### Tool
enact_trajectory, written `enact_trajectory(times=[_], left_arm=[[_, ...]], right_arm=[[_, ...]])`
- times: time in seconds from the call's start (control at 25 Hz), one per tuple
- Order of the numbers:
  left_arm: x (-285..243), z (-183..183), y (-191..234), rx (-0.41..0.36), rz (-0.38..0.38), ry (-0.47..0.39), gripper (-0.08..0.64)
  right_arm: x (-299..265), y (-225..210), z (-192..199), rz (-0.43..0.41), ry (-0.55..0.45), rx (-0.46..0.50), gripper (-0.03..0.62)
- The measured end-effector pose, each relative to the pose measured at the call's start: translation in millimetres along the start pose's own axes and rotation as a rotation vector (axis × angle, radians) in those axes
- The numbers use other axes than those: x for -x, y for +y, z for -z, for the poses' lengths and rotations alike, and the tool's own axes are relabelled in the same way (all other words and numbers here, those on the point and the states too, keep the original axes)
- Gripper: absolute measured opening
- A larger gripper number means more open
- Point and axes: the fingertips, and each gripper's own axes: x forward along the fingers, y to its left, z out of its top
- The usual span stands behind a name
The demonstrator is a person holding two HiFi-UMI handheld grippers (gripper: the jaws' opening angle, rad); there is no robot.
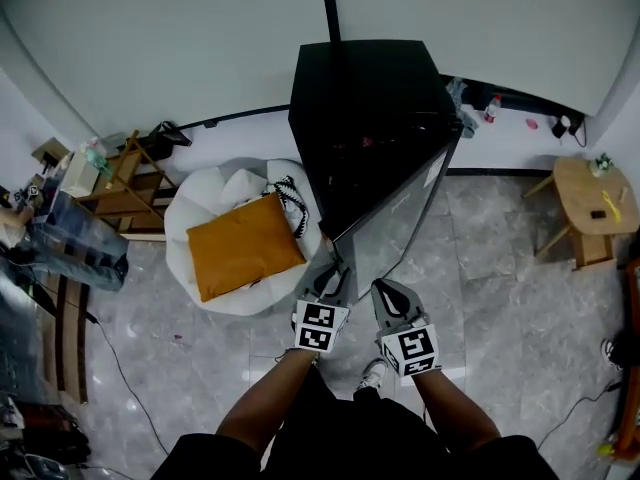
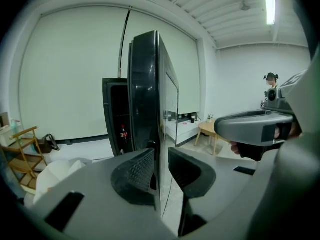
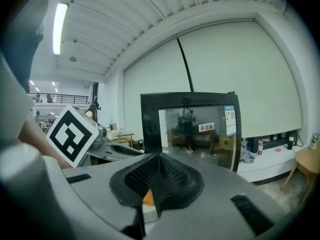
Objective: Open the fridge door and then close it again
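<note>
The black fridge (image 1: 365,118) stands by the back wall, and its glass-fronted door (image 1: 400,208) is swung partly out toward me. My left gripper (image 1: 328,268) is at the door's free edge. In the left gripper view that door edge (image 2: 150,84) runs between the jaws of the left gripper (image 2: 161,171); a gap shows beside the right pad, so they stand open around it. A red-capped bottle (image 2: 123,133) shows inside the cabinet. My right gripper (image 1: 385,293) hovers just right of the left one, facing the door's glass (image 3: 197,129). The right gripper (image 3: 159,176) is shut and holds nothing.
A white beanbag with an orange cushion (image 1: 245,243) lies left of the fridge. A wooden rack (image 1: 120,183) and a seated person (image 1: 60,238) are at the far left. A small wooden table (image 1: 590,203) stands at the right. Cables trail over the tiled floor.
</note>
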Motion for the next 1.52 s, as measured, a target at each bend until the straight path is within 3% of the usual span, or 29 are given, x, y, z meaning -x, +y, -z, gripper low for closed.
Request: enact_trajectory(times=[0.28, 0.48, 0.72, 1.12, 1.36, 1.52], left_arm=[[13, -1, -42, -0.03, 0.039, 0.022, 0.091], [18, 3, -80, -0.061, 0.099, 0.016, 0.052], [20, 6, -120, -0.054, 0.155, -0.005, 0.051], [17, 4, -173, -0.106, 0.279, -0.014, 0.04], [18, -1, -197, -0.194, 0.341, -0.032, 0.021], [26, -3, -200, -0.196, 0.357, -0.057, 0.021]], right_arm=[[22, -20, -4, 0.03, -0.024, -0.019, 0.018], [39, -29, -4, 0.067, -0.046, -0.023, 0.017], [70, -49, -1, 0.147, -0.055, -0.008, 0.017], [110, -74, 8, 0.236, -0.036, -0.032, 0.017], [117, -77, 12, 0.253, -0.038, -0.041, 0.017], [121, -80, 14, 0.261, -0.045, -0.032, 0.017]])
